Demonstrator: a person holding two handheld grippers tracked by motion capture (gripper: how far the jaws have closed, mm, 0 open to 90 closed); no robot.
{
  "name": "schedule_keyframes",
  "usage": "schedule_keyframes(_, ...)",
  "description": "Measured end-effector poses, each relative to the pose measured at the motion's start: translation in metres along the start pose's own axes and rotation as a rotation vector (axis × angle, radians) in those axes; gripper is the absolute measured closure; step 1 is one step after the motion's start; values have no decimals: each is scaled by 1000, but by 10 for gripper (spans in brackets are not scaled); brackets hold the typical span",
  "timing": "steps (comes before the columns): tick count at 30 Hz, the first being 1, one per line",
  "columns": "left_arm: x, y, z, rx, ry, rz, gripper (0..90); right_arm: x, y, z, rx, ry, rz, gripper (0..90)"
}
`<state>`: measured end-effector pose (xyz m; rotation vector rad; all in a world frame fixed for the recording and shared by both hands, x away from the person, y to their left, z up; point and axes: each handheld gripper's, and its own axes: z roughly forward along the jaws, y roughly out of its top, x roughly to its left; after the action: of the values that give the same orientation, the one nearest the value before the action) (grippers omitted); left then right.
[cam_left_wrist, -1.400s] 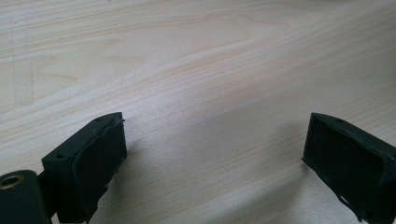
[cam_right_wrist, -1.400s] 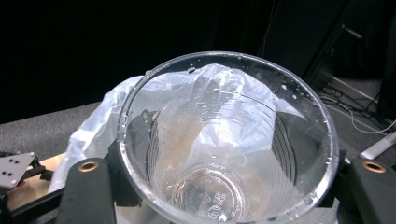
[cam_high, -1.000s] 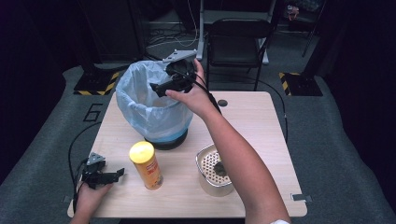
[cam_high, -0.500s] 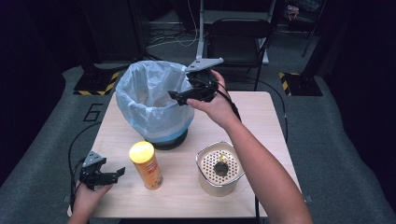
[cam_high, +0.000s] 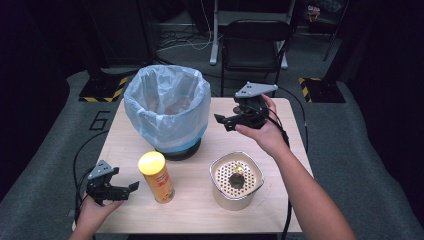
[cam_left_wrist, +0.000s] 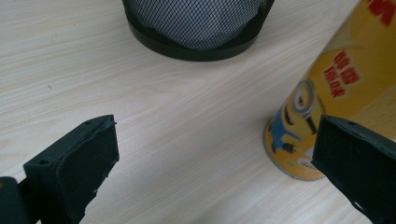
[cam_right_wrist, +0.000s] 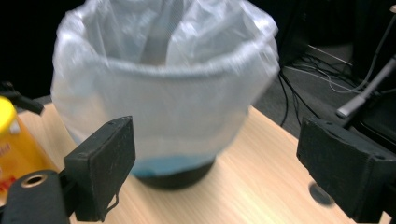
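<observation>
Yellow canister (cam_high: 156, 176) stands lower left of the high view, just beside the left gripper (cam_high: 131, 187), whose empty jaws have just been opening. Its cartoon print (blurred, perhaps a Minion) shows in the left gripper view. Right gripper (cam_high: 222, 121), centre right beside the lined bin (cam_high: 167, 107), gapes empty.

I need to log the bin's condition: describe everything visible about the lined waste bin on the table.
The waste bin is a round black mesh basket with a solid dark base ring, lined with a thin, translucent pale-blue plastic bag folded over its rim. It stands upright at the table's far left part, behind the yellow canister. Something pale lies inside, unclear. Nothing grips it.
</observation>
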<state>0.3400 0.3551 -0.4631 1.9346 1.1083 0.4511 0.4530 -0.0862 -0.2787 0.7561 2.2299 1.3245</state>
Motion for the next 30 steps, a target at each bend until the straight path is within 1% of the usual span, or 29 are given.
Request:
schedule_keyframes(1, -1, 0, -3, -2, -19, 12, 1, -1, -5, -4, 5, -6, -5, 111)
schedule_keyframes(2, -3, 1, -5, -7, -23, 25, 1, -1, -10, -8, 6, -15, -10, 111)
schedule_keyframes(3, -6, 1, -8, -4, -40, 29, 1, -2, -13, -12, 11, -18, -10, 111)
schedule_keyframes(4, -8, 1, -9, -8, -46, 41, 0, -3, -18, -16, 12, -24, -16, 111)
schedule_keyframes(6, -14, 0, -14, -12, -69, 64, 1, -4, -26, -23, 9, -36, -11, 111)
schedule_keyframes(7, -16, 0, -15, -13, -71, 67, 0, -6, -32, -28, 7, -45, -6, 111)
schedule_keyframes(8, -19, 0, -17, -11, -85, 76, 0, -7, -35, -31, 6, -47, -6, 111)
schedule_keyframes(9, -23, -1, -17, -29, -99, 74, 0, -7, -39, -34, 14, -49, 13, 111)
schedule_keyframes(10, -24, -1, -18, -37, -107, 106, 0, -9, -43, -37, 15, -49, 13, 111)
schedule_keyframes(11, -26, -2, -19, -45, -121, 107, 0, -10, -46, -40, 13, -51, 23, 111)
schedule_keyframes(12, -30, -2, -19, -71, -125, 99, 0, -11, -49, -42, 16, -49, 29, 112)
schedule_keyframes(13, -32, -3, -18, -82, -133, 73, 0, -12, -53, -44, 14, -53, 32, 112)
schedule_keyframes(14, -34, -2, -18, -78, -149, 67, 0, -13, -55, -46, 16, -54, 33, 112)
schedule_keyframes(16, -37, 0, -15, -104, -166, 56, 1, -13, -61, -48, 20, -65, 34, 113)
schedule_keyframes(17, -40, 0, -13, -114, -176, 38, 1, -14, -66, -50, 33, -73, 32, 113)
schedule_keyframes(18, -40, 2, -12, -100, -191, 52, 1, -14, -69, -50, 36, -81, 27, 113)
schedule_keyframes(19, -42, 2, -10, -99, -198, 42, 1, -15, -71, -50, 46, -84, 33, 113)
schedule_keyframes(20, -43, 3, -8, -102, -195, 57, 0, -16, -75, -50, 47, -89, 36, 113)
schedule_keyframes(21, -44, 4, -6, -95, -197, 70, 1, -17, -77, -50, 48, -91, 41, 113)
schedule_keyframes(22, -48, 4, -3, -90, -203, 66, 1, -18, -81, -50, 50, -99, 47, 113)
schedule_keyframes(23, -48, 5, -1, -93, -198, 89, 1, -20, -85, -50, 53, -107, 52, 113)
schedule_keyframes(24, -52, 5, 1, -88, -203, 85, 1, -21, -87, -49, 54, -109, 54, 113)
schedule_keyframes(25, -54, 6, 4, -86, -205, 96, 1, -23, -91, -49, 58, -113, 65, 113)
schedule_keyframes(26, -54, 6, 5, -84, -208, 117, 1, -25, -95, -49, 55, -116, 69, 113)
schedule_keyframes(27, -56, 6, 8, -84, -210, 111, 1, -25, -97, -49, 53, -117, 84, 113)
schedule_keyframes(28, -57, 7, 10, -72, -210, 109, 1, -27, -100, -50, 51, -119, 87, 113)
schedule_keyframes(29, -56, 8, 13, -68, -214, 115, 1, -28, -103, -51, 41, -122, 105, 114)
schedule_keyframes(30, -56, 8, 15, -67, -218, 118, 1, -29, -106, -52, 36, -123, 112, 114)
